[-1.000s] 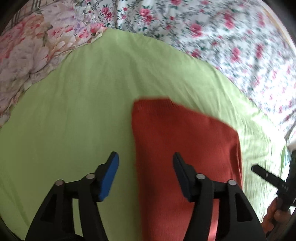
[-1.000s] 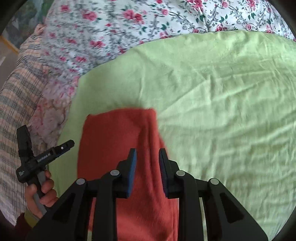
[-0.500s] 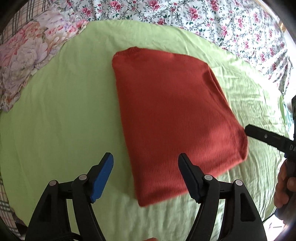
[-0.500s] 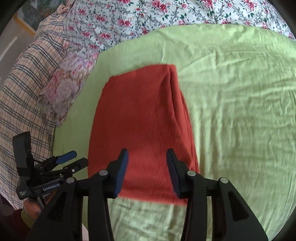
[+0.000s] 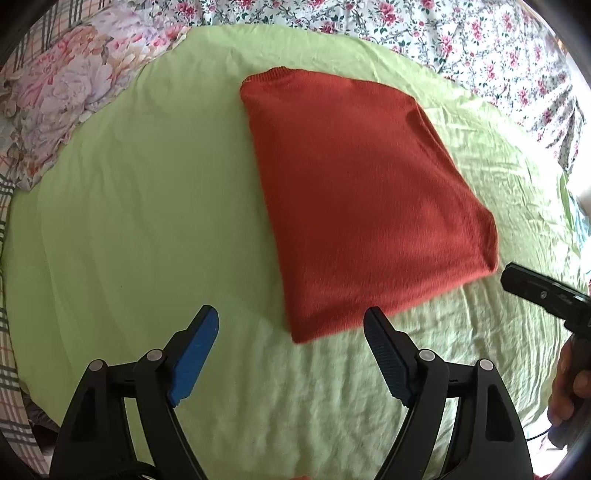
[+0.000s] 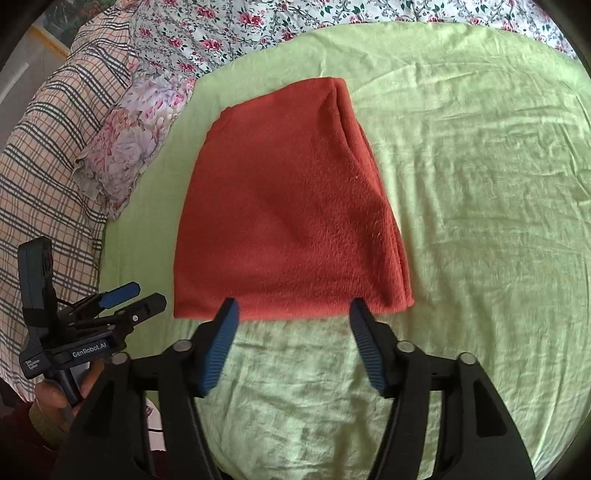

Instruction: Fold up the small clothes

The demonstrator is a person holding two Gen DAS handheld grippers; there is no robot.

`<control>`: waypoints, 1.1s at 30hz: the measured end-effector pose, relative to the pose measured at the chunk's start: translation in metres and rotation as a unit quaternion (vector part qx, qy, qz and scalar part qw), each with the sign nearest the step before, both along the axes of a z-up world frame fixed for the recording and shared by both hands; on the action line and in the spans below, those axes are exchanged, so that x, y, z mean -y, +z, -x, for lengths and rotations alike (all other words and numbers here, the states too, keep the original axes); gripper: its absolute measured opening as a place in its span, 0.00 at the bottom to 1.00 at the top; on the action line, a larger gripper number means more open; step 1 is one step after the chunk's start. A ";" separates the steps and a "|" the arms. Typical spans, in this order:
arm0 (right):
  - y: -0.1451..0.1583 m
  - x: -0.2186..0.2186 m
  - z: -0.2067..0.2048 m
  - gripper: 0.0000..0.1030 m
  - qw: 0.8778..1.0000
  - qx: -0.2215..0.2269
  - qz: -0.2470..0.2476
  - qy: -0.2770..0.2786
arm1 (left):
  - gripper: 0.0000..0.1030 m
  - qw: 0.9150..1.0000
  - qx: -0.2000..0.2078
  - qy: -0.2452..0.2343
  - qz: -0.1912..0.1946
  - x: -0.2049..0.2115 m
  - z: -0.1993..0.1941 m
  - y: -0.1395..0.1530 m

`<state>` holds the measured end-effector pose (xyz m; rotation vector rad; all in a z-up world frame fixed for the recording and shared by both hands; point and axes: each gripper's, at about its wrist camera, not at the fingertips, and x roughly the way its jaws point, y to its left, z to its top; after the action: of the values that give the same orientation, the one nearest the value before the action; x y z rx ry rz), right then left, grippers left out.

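Observation:
A rust-red knit garment (image 5: 362, 199) lies folded into a flat rectangle on a light green sheet (image 5: 140, 221); it also shows in the right wrist view (image 6: 291, 206). My left gripper (image 5: 291, 325) is open and empty, held above the sheet just short of the garment's near corner. My right gripper (image 6: 293, 310) is open and empty, its fingertips level with the garment's near edge. The left gripper also shows in the right wrist view (image 6: 129, 299), at the far left.
The green sheet covers a bed with a floral bedspread (image 6: 229, 33) behind it. A floral pillow (image 6: 129, 136) and a plaid blanket (image 6: 48, 147) lie left of the garment. The right gripper's tip (image 5: 539, 291) shows at the right edge of the left wrist view.
Both grippers have pulled back and up from the garment. The right gripper, nearly shut over the cloth a second ago, has opened wide. The folded garment now lies free on the sheet.

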<state>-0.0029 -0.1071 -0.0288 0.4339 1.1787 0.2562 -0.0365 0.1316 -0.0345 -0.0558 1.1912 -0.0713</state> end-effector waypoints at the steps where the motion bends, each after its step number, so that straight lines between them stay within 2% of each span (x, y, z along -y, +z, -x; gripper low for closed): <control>1: 0.001 -0.001 0.002 0.70 1.000 0.002 0.005 0.001 | 0.80 1.000 -0.001 -0.002 -0.004 0.000 0.003 -0.001; 8: 0.004 -0.009 0.014 0.77 1.000 0.005 0.020 0.010 | 0.80 1.000 -0.004 -0.015 -0.017 0.001 0.019 -0.002; 17: 0.004 -0.018 0.029 0.79 0.999 0.008 0.035 0.027 | 0.80 1.000 0.009 -0.017 -0.024 0.000 0.023 0.006; 33: 0.008 -0.020 0.030 0.81 0.998 0.030 0.037 0.034 | 0.81 0.999 0.026 -0.033 -0.030 0.017 0.026 0.011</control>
<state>-0.0331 -0.0868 -0.0210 0.3197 1.1406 0.2811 -0.0623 0.1144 -0.0239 0.0383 1.1418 -0.0951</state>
